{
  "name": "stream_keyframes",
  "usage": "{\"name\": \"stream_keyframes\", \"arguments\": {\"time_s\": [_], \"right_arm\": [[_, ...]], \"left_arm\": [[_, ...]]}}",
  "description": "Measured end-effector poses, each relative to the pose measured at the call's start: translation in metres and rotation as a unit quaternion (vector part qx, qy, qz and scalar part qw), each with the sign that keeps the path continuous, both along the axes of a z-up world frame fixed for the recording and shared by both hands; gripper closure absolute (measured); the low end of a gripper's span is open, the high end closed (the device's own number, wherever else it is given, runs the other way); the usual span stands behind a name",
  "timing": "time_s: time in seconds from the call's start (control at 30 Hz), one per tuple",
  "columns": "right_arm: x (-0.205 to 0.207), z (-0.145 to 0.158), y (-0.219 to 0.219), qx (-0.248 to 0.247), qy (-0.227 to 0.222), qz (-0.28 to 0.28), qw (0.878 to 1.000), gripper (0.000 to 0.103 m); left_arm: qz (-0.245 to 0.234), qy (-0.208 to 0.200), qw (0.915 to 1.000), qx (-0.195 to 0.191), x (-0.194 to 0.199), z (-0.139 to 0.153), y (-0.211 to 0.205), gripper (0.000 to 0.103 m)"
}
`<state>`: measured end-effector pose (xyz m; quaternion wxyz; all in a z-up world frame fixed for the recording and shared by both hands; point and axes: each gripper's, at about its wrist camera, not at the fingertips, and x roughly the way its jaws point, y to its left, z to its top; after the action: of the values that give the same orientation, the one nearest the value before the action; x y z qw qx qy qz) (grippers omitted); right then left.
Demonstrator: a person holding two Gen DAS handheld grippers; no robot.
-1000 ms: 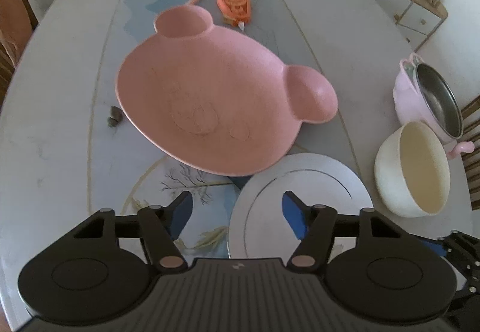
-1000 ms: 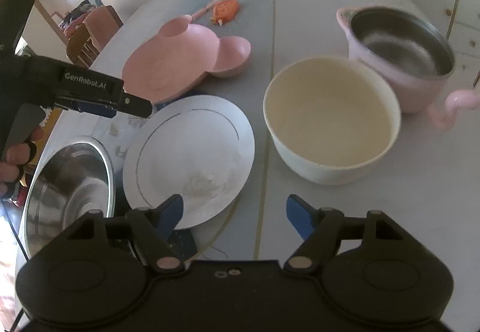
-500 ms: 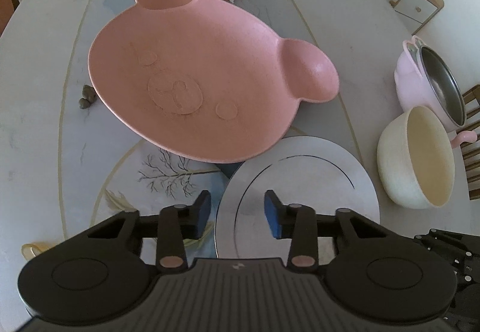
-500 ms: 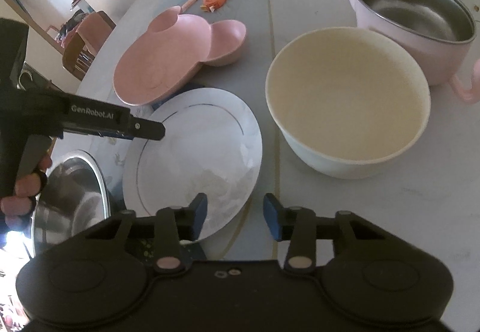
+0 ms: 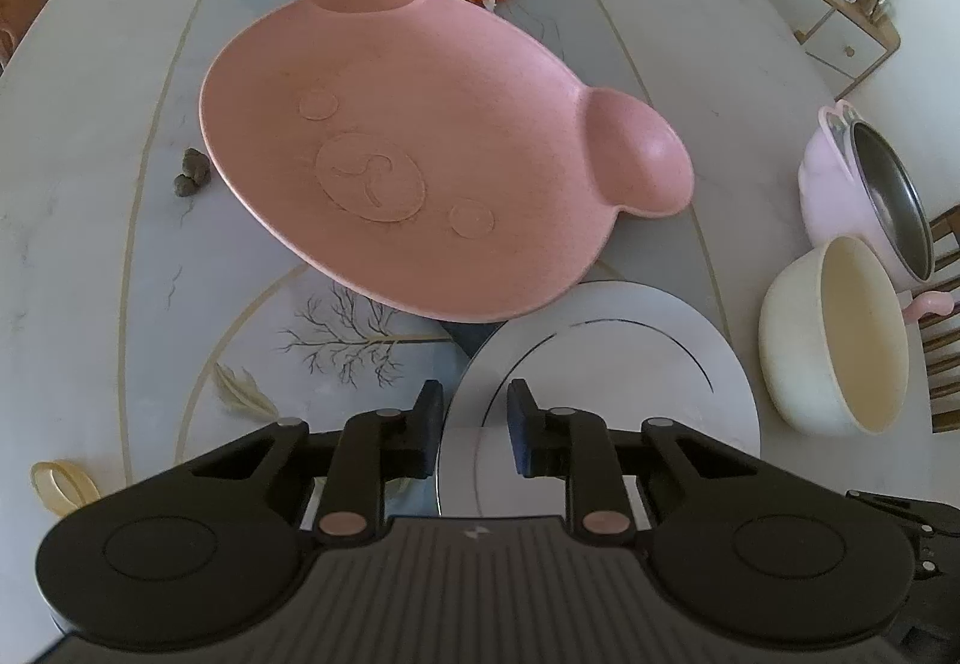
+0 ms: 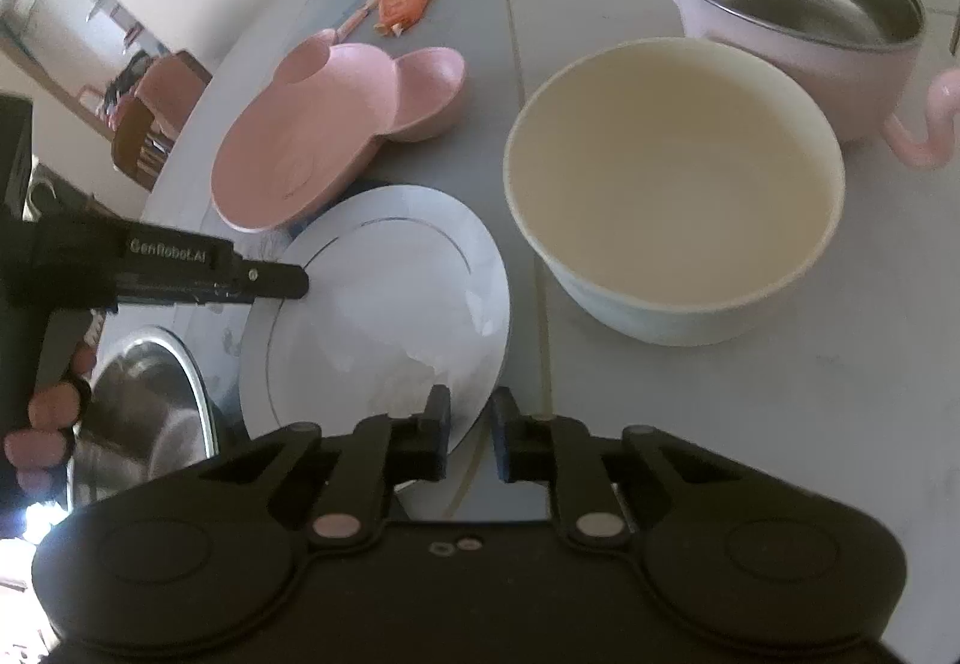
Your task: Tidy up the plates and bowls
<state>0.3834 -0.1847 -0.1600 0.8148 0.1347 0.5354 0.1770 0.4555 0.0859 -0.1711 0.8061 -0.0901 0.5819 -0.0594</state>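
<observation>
The white plate [image 5: 606, 364] lies flat on the table [image 5: 90, 136], right under both grippers. The left gripper [image 5: 474, 427] hangs over the plate's left edge, and the rim of the plate sits in the small gap between its blue pads. Its jaws have just been closing and now stand narrow, but whether the pads press on the rim cannot be told. The right gripper [image 6: 470, 433] is at the near edge of the same plate [image 6: 384, 298]. Its jaws have also just been closing, and they are almost together, with the rim in the gap. Here too the squeeze cannot be seen for sure. The pink bear plate [image 5: 432, 154] lies just past the white plate, and its near edge hangs a little over the white rim. Its long side runs from far left to near right, with one round ear at the far end and one ear on the right. The cream bowl [image 6: 672, 184] sits upright just right of the white plate, and the pink pot [image 6: 798, 16] stands behind it.
</observation>
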Motion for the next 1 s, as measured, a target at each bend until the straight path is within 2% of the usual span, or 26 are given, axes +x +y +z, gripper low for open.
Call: {"name": "stream_keyframes", "arguments": {"time_s": [0.27, 1.0], "right_arm": [[-0.004, 0.000, -0.012, 0.003, 0.013, -0.013, 1.000, 0.091], [-0.048, 0.001, -0.062, 0.029, 0.054, -0.050, 0.997, 0.093]], "left_arm": [[-0.002, 0.004, 0.9999, -0.011, -0.005, -0.001, -0.009, 0.083], [-0.063, 0.016, 0.9978, -0.014, -0.036, 0.000, -0.064, 0.083]]}}
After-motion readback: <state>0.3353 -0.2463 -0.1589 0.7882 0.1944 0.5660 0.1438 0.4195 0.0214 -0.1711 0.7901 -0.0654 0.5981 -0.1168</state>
